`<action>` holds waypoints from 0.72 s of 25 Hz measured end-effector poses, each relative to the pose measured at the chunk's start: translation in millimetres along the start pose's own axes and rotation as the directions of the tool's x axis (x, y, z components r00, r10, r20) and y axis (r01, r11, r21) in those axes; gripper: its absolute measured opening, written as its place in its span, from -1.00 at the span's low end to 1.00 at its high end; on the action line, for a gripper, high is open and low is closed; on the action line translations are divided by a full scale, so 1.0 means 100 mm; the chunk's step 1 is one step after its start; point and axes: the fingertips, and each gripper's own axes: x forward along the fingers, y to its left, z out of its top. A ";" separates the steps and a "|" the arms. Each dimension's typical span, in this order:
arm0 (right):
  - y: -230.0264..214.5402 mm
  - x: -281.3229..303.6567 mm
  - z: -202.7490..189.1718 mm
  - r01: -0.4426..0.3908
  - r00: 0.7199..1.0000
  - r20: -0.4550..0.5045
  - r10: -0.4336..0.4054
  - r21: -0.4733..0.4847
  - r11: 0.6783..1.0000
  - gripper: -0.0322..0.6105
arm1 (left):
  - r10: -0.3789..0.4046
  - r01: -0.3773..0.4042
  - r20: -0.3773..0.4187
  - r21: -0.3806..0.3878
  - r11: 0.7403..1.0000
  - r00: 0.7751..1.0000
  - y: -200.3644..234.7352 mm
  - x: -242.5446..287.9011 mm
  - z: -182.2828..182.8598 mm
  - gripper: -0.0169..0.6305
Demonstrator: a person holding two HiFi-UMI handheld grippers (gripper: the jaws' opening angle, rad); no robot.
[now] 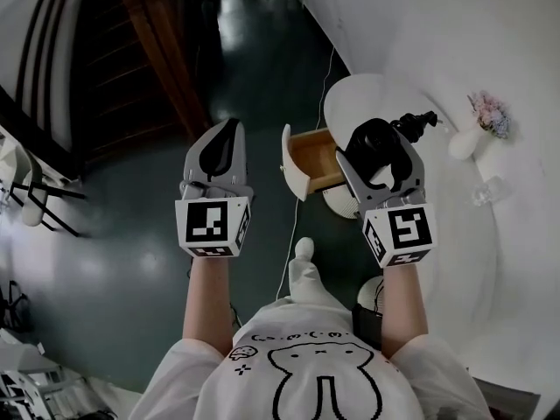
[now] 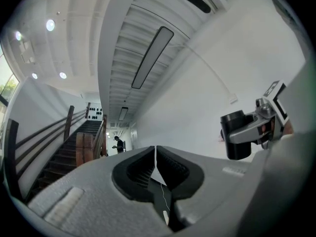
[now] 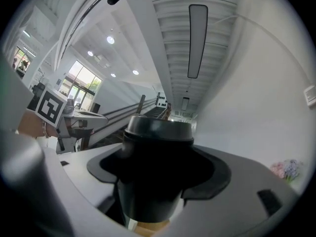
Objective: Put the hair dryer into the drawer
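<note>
Right fingers (image 3: 247,191) clamp the hair dryer (image 3: 153,167) by the open drawer (image 1: 315,161); left fingers (image 2: 98,191) meet.

Two grippers, the left gripper (image 1: 229,129) at 9 o'clock and the right gripper (image 1: 381,144) at 3 o'clock, with one hair dryer (image 1: 371,140), one open drawer (image 1: 317,161), one round table (image 1: 357,100) and one flower vase (image 1: 465,142) at 2 o'clock.
</note>
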 end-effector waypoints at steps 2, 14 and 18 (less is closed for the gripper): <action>0.00 0.14 -0.02 -0.019 1.000 -0.001 0.019 -0.005 1.000 0.23 | 0.001 -0.001 -0.003 0.006 1.000 1.000 0.05 0.10 -0.04 -0.88; -0.27 1.00 -0.41 -0.075 0.997 -0.033 0.075 0.000 0.997 0.23 | -0.015 0.016 -0.048 0.017 1.000 0.999 0.20 0.91 -0.42 -0.88; -0.45 1.32 -0.54 -0.067 0.996 -0.050 0.068 0.011 0.998 0.23 | -0.018 0.019 -0.051 0.010 1.000 0.999 0.33 1.28 -0.52 -0.88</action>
